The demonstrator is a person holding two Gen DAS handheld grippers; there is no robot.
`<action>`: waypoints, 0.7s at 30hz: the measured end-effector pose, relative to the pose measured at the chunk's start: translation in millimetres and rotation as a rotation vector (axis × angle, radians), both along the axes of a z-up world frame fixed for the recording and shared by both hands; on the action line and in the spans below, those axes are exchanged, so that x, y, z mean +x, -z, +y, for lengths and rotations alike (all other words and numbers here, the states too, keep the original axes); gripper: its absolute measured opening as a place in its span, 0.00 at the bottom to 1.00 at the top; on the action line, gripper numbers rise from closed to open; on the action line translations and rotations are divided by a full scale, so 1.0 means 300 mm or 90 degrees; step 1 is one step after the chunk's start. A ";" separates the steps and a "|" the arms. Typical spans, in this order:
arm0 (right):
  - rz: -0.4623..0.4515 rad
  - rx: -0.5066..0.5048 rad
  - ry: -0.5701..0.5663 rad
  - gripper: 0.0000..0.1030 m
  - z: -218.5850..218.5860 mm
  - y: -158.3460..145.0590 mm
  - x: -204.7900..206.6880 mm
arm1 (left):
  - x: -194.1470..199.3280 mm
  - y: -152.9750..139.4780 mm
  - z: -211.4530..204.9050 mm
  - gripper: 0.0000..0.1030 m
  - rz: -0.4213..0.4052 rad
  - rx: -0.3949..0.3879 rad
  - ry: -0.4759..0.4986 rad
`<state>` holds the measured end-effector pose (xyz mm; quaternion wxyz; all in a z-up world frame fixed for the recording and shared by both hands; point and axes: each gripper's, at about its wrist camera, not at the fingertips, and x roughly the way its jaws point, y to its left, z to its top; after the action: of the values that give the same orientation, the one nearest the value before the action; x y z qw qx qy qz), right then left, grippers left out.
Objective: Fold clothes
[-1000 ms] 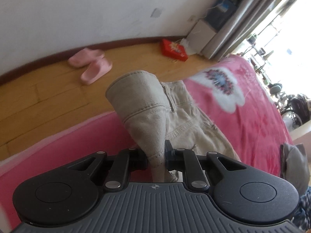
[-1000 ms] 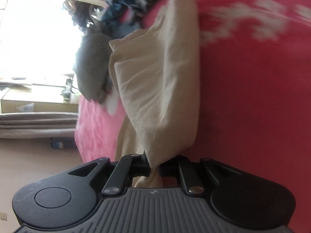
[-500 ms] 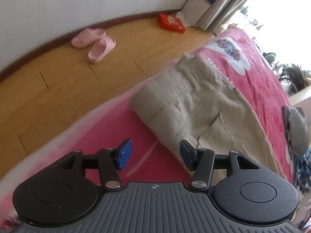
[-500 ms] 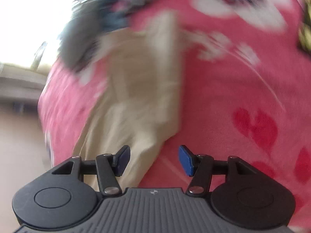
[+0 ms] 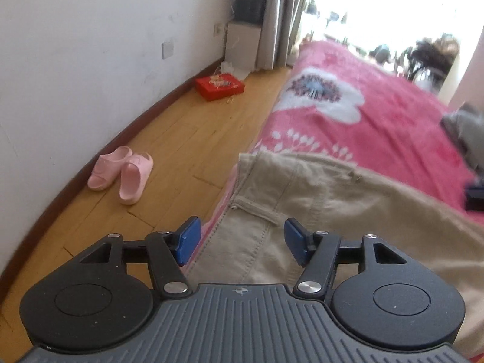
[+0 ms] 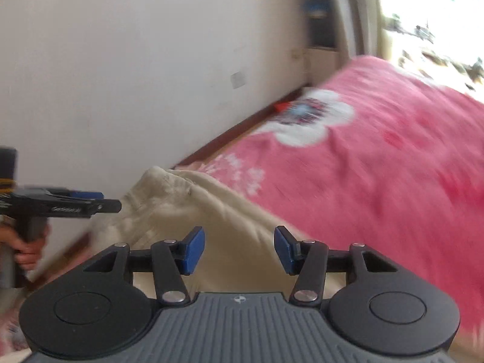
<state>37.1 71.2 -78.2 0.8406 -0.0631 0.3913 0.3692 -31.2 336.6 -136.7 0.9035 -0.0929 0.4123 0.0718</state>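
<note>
Bedroom, white wall, wooden floor (image 5: 187, 139), a bed under a pink floral blanket (image 5: 387, 121) running toward a bright window. Pink slippers (image 5: 122, 174) and a red box (image 5: 219, 87) out on the floor, a grey garment (image 5: 466, 133) farther up the bed.

Beige trousers (image 5: 317, 199) spread along the bed's floor-side edge, waistband end nearest the floor, belt loop and seam showing just beyond the left gripper (image 5: 240, 242). Cloth soft, lightly creased, in one broad layer with a folded ridge visible from the right wrist view (image 6: 193, 208).

Left gripper spread wide, pinching nothing, poised above the waistband. Right gripper (image 6: 239, 249) likewise spread, empty, over the trousers' middle — that view badly smeared, so exact height above the cloth impossible to tell.

Likely trouble from here: waistband so close to the edge could slide off toward the floor if tugged that way. Could also nip only the top layer — or snag blanket pile along with it — leaving the fold crooked.
</note>
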 end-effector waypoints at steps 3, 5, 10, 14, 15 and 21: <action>-0.002 -0.039 -0.062 0.52 0.114 0.076 0.058 | -0.009 0.026 0.012 0.59 0.016 0.003 0.011; 0.006 -0.060 -0.099 0.52 0.165 0.127 0.086 | -0.016 0.045 0.017 0.59 0.024 0.010 0.014; 0.004 -0.107 -0.162 0.24 0.228 0.180 0.073 | -0.031 0.077 0.046 0.59 0.036 -0.010 0.011; -0.043 -0.116 -0.168 0.08 0.228 0.165 0.021 | -0.050 0.081 0.046 0.51 0.019 -0.012 -0.003; -0.060 -0.118 -0.165 0.07 0.231 0.158 0.006 | -0.054 0.078 0.043 0.48 0.014 -0.013 -0.006; -0.134 -0.123 -0.163 0.07 0.273 0.108 -0.018 | -0.077 0.044 0.042 0.41 -0.023 -0.008 -0.020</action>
<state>31.8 153.2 -110.4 0.8132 -0.2307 0.3236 0.4252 -54.1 349.2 -150.0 0.9088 -0.1064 0.3952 0.0817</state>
